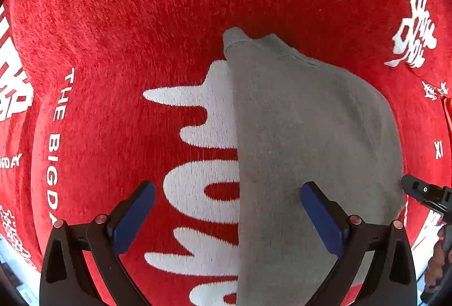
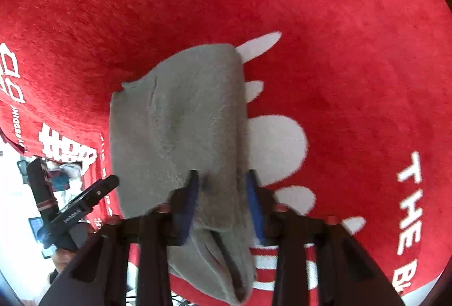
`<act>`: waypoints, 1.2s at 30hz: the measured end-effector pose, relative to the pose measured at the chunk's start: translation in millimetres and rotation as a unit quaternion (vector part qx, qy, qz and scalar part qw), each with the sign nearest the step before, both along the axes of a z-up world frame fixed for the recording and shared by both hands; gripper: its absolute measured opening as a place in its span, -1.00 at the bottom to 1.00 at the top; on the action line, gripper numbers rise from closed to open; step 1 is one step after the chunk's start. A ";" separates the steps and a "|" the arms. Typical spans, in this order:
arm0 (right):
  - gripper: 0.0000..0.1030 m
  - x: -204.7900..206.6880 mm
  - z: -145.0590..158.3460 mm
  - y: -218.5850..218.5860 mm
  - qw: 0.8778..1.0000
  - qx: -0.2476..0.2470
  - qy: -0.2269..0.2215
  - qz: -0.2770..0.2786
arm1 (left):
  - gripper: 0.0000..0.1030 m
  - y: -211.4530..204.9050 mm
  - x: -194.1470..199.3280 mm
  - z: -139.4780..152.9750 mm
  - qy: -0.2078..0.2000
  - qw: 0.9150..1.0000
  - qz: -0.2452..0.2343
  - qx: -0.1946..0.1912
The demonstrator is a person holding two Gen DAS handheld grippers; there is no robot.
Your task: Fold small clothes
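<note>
While the left tongs hover spread wide with nothing between them, the grey garment lies folded on the red cloth, under their right finger. The right tongs pinch the garment's near edge.
</note>
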State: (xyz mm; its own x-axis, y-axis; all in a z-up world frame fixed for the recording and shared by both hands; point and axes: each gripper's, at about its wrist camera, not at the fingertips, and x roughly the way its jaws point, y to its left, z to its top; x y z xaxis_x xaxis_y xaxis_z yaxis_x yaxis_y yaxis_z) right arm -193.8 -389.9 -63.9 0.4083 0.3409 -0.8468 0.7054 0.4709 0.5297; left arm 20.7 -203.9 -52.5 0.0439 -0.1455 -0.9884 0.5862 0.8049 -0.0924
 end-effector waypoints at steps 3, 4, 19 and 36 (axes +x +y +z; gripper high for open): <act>-0.82 11.7 3.7 7.5 1.000 -0.005 -0.014 0.025 | 1.00 -2.1 0.3 -5.7 -0.003 1.000 -0.002 0.006; -0.82 15.0 7.0 9.3 0.999 -0.005 -0.024 0.033 | 1.00 -1.7 0.5 -6.5 -0.004 1.000 -0.002 0.006; -0.13 -9.2 -6.2 -7.2 1.000 0.004 -0.001 0.029 | 1.00 -9.0 -5.0 -14.2 -0.001 1.000 -0.008 0.009; 0.06 -11.4 -21.2 -5.8 0.998 0.055 -0.012 0.015 | 1.00 -9.0 -2.5 -16.2 0.007 1.000 -0.011 0.003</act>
State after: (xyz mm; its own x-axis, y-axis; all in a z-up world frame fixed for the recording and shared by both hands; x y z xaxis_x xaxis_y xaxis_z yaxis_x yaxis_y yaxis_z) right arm -205.2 -395.7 -85.1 0.4157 0.4433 -0.7941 0.6782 0.4307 0.5955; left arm 18.2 -213.0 -68.7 0.0273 -0.1413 -0.9896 0.6022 0.7925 -0.0966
